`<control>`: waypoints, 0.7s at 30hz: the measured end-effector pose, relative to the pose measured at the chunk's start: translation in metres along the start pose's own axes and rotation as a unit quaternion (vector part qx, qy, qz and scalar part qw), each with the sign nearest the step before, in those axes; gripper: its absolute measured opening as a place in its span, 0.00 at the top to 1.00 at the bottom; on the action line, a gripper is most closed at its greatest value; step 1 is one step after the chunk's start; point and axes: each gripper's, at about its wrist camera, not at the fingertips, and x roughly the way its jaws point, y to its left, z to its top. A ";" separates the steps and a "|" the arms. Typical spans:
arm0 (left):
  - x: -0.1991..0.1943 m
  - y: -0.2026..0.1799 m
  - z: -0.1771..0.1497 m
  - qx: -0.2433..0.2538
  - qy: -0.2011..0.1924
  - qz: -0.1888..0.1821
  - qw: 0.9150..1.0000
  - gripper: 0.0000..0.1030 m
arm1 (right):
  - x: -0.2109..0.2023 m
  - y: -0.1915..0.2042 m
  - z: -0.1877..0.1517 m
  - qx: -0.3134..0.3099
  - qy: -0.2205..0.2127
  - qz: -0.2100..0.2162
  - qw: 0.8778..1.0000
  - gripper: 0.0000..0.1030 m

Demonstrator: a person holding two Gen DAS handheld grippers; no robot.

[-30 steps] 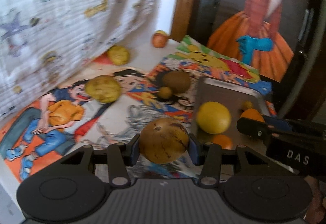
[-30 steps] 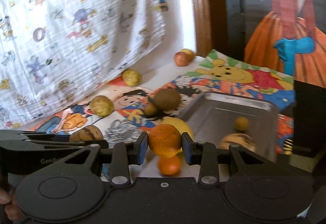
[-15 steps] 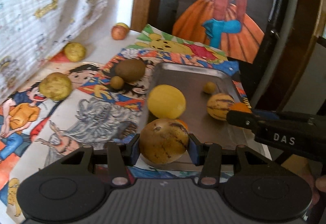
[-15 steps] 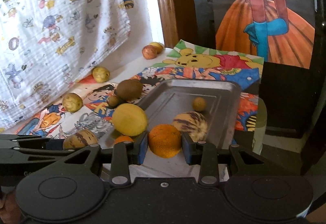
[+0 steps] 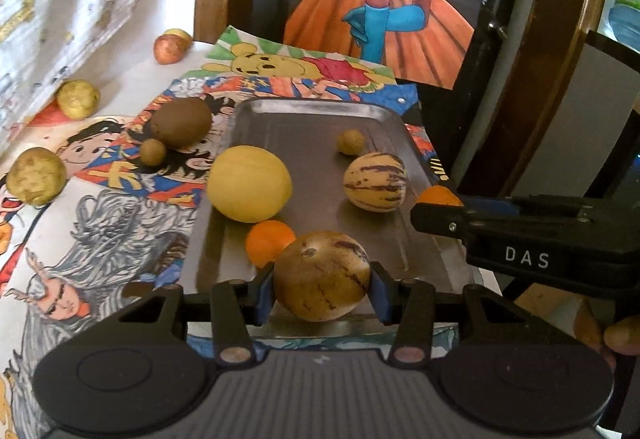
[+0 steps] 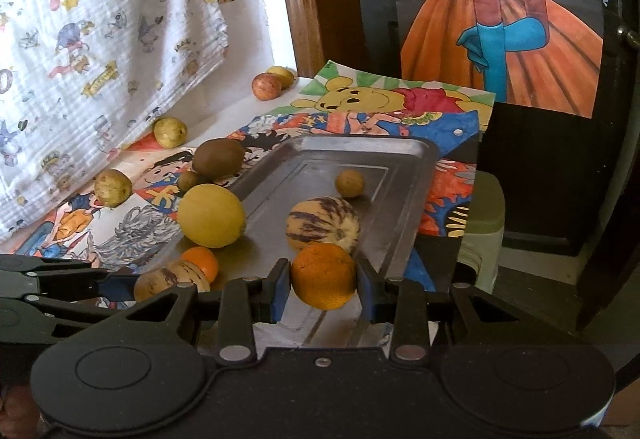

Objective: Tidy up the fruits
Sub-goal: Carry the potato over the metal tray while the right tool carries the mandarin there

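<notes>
Your left gripper is clamping a brown-streaked melon over the near end of the metal tray; a small orange is lying just ahead-left. Your right gripper is gripping a large orange, with a striped melon sitting just beyond it.

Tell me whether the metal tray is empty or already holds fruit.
Holds fruit. On the metal tray lie a big yellow fruit, a striped melon, a small brown fruit and a small orange.
</notes>
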 end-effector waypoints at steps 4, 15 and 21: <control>0.007 0.000 0.001 0.001 0.010 0.002 1.000 0.50 | 0.003 -0.003 0.000 0.001 0.004 -0.001 1.000 0.64; 0.010 0.006 0.000 -0.002 0.015 0.011 1.000 0.50 | 0.015 -0.003 -0.002 0.003 0.017 0.006 1.000 0.64; 0.013 0.009 -0.001 -0.005 0.017 0.024 1.000 0.49 | 0.020 -0.005 -0.005 0.007 0.026 0.007 1.000 0.64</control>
